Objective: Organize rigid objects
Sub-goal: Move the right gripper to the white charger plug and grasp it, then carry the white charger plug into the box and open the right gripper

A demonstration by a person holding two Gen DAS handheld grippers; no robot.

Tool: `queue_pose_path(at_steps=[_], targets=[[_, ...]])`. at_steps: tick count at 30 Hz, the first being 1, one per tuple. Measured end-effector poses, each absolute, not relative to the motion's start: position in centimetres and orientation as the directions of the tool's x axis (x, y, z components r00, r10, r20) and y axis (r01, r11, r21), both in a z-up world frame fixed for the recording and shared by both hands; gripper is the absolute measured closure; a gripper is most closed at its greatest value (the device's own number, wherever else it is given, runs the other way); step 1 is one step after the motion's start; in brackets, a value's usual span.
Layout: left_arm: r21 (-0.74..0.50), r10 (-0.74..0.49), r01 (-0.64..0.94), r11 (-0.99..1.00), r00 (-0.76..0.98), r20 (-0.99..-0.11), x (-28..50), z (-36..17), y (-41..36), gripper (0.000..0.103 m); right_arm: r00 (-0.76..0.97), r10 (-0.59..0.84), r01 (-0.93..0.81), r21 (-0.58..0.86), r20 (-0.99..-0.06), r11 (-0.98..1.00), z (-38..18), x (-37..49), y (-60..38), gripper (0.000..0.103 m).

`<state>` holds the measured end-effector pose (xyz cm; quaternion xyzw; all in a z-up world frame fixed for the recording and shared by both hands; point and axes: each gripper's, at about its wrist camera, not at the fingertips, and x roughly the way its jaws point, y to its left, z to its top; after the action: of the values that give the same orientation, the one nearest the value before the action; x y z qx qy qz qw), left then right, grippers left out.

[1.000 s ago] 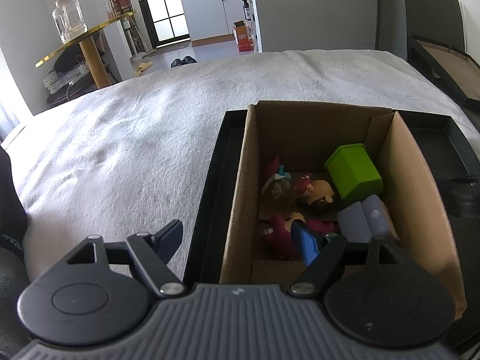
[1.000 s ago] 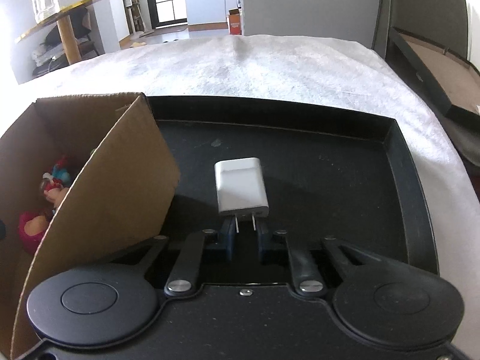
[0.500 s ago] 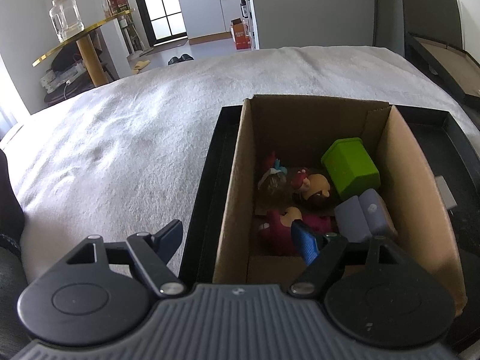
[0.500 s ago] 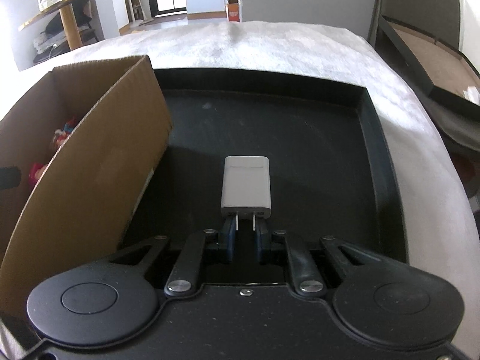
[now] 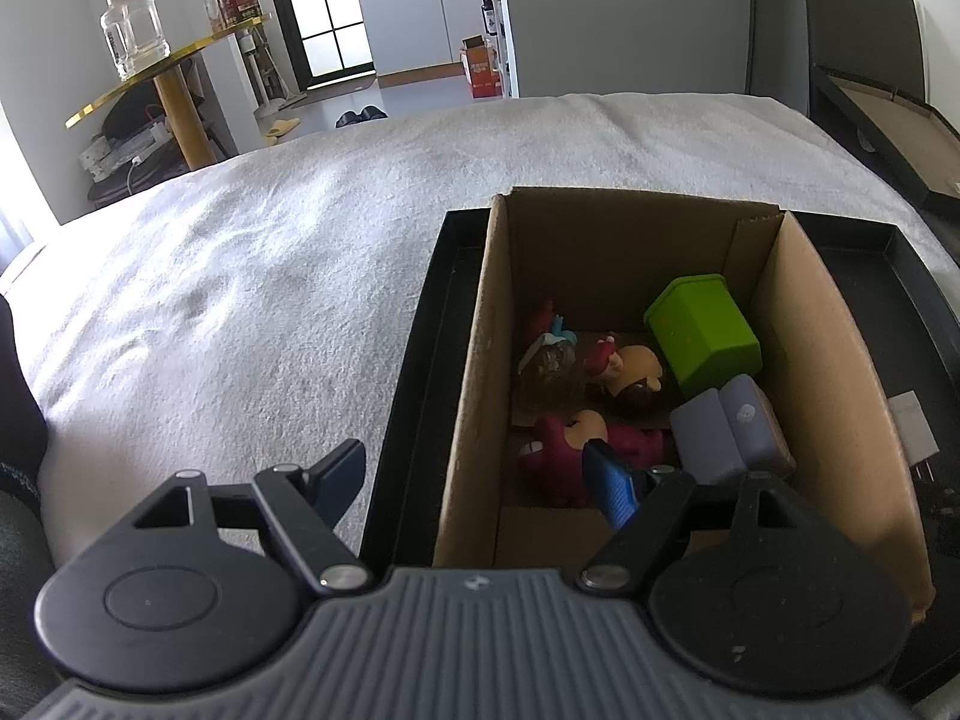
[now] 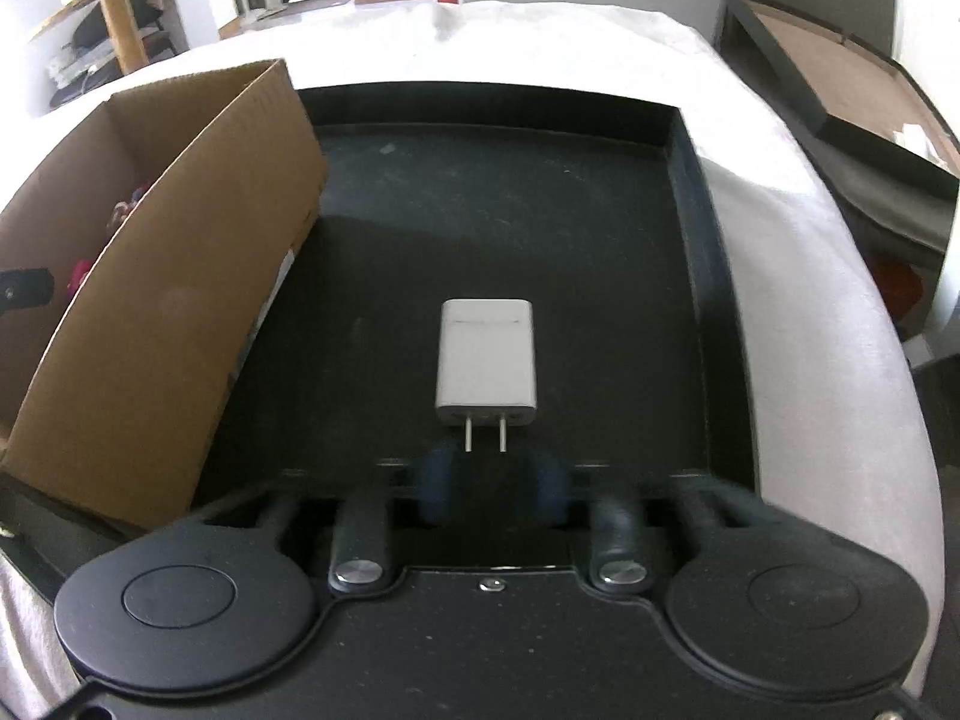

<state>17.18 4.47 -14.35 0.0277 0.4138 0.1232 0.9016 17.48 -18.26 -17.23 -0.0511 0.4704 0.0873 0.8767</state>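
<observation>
A white plug charger point(image 6: 486, 360) lies flat on the black tray point(image 6: 690, 276), its two prongs pointing back at my right gripper point(image 6: 493, 486). The jaws are opening; the blurred fingertips point(image 6: 438, 489) stand either side of the prongs without touching them. To the left, the cardboard box point(image 5: 606, 240) holds a green block point(image 5: 702, 333), small toy figures point(image 5: 630, 372) and a pale grey case point(image 5: 729, 426). My left gripper point(image 5: 474, 483) is open and straddles the box's left wall, one finger outside and one inside. The charger point(image 5: 912, 429) also shows past the box's right wall.
The tray sits on a white blanket point(image 5: 240, 300) over a bed. Another dark tray with a cardboard sheet point(image 6: 840, 78) lies off the bed at the right. A gold side table with a glass jar point(image 5: 135, 30) stands at the far left.
My right gripper's fingers, earlier shut on the charger's prongs, have spread and let go. It carried the charger rightward away from the box first. The left gripper has stayed put.
</observation>
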Motion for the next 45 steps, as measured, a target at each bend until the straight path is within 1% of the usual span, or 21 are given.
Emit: queue_pose_path(at_steps=[5, 10, 17, 19, 20, 22, 26, 38, 45], targets=[[0.15, 0.245, -0.202, 0.968, 0.627, -0.739, 17.2, -14.3, 4.5, 0.025, 0.54, 0.115, -0.186, 0.015, -0.834, 0.983, -17.5, 18.4, -18.1, 0.044], [0.146, 0.241, -0.2, 0.969, 0.625, -0.743, 17.2, -14.3, 4.5, 0.025, 0.537, 0.121, -0.16, 0.04, -0.835, 0.986, -18.0, 19.4, -17.9, 0.044], [0.142, 0.238, -0.2, 0.969, 0.625, -0.744, 17.3, -14.3, 4.5, 0.025, 0.565, 0.098, -0.162, 0.006, -0.819, 0.987, -18.3, 20.0, -16.9, 0.044], [0.143, 0.239, -0.2, 0.969, 0.624, -0.744, 17.3, -14.3, 4.5, 0.025, 0.57, 0.088, -0.163, -0.007, -0.817, 0.987, -18.2, 20.2, -16.7, 0.054], [0.144, 0.239, -0.2, 0.969, 0.624, -0.744, 17.3, -14.3, 4.5, 0.025, 0.572, 0.072, -0.16, -0.025, -0.817, 0.987, -18.0, 20.2, -16.6, 0.067], [0.143, 0.238, -0.199, 0.97, 0.624, -0.744, 17.3, -14.3, 4.5, 0.025, 0.561, 0.082, -0.163, -0.013, -0.824, 0.987, -17.7, 20.3, -16.7, 0.067], [0.145, 0.237, -0.196, 0.97, 0.628, -0.741, 17.3, -14.3, 4.4, 0.025, 0.592, 0.092, -0.191, -0.028, -0.8, 0.981, -16.3, 19.6, -16.4, 0.067], [0.136, 0.226, -0.188, 0.973, 0.635, -0.739, 17.0, -14.2, 4.6, 0.025, 0.638, 0.129, -0.212, -0.013, -0.759, 0.977, -12.8, 18.1, -15.2, 0.067], [0.109, 0.198, -0.176, 0.978, 0.641, -0.741, 16.5, -14.0, 4.8, 0.025, 0.668, 0.155, -0.238, -0.013, -0.728, 0.971, -10.6, 18.0, -14.1, 0.067]])
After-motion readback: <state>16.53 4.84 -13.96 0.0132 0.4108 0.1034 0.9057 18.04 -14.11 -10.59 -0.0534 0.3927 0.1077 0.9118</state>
